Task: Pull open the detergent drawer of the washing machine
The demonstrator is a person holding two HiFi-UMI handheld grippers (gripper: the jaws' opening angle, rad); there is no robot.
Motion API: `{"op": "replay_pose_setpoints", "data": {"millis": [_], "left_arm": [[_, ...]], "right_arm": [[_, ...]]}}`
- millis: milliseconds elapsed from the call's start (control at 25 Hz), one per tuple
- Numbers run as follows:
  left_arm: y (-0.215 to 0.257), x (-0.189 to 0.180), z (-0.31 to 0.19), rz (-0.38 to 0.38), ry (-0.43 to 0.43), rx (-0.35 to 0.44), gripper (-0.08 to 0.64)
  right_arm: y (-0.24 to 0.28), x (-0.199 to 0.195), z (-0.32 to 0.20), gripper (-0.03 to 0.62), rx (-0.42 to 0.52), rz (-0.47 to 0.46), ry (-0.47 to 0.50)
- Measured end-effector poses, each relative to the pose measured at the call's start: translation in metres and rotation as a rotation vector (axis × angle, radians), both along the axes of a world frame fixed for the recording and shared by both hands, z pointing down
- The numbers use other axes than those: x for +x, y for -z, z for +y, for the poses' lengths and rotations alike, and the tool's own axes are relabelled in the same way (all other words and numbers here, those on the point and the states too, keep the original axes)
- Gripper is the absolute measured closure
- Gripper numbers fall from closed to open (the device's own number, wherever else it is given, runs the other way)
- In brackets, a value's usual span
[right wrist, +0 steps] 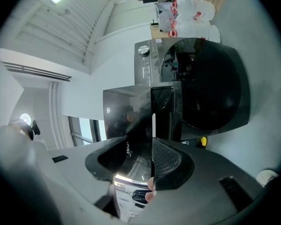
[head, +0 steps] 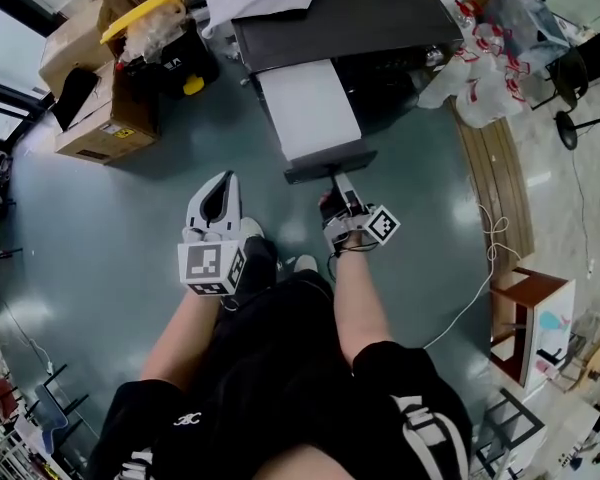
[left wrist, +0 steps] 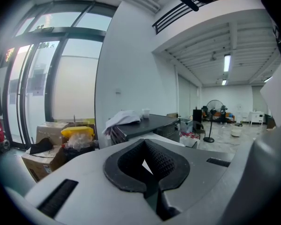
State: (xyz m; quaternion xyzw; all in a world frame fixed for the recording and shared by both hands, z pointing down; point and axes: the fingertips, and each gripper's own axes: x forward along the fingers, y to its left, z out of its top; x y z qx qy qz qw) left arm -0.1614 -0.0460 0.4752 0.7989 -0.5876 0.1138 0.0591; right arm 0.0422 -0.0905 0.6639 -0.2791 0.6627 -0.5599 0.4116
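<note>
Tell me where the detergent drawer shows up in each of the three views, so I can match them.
Head view: drawer upper centre, pulled out of the washer, its dark front in the right gripper.
Left gripper view: drawer is a pale strip just above the jaws, right of centre.
Right gripper view: drawer centre, its glossy dark front between the jaws.
Shared landmark: the dark washer, in all three views.

Right claw (right wrist: 139,143) gripping dark drawer front (right wrist: 131,116), round washer door (right wrist: 215,78) behind
</note>
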Motion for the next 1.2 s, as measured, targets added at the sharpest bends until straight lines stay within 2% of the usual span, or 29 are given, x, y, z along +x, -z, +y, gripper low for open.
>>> {"op": "replay_pose_setpoints", "data": {"millis": [640,1200], "left_arm": [[-0.001,-0.007,0.015,0.021,0.019,-0.004,0.558],[-0.001,-0.011,0.02,0.053,0.037,0.001,0.558]], "right_arm": [[-0.005,0.001,0.024,0.431,-0.017,0.019,0.014],[-0.017,0.006,0.029,0.436,-0.07,0.044,-0.011]]}}
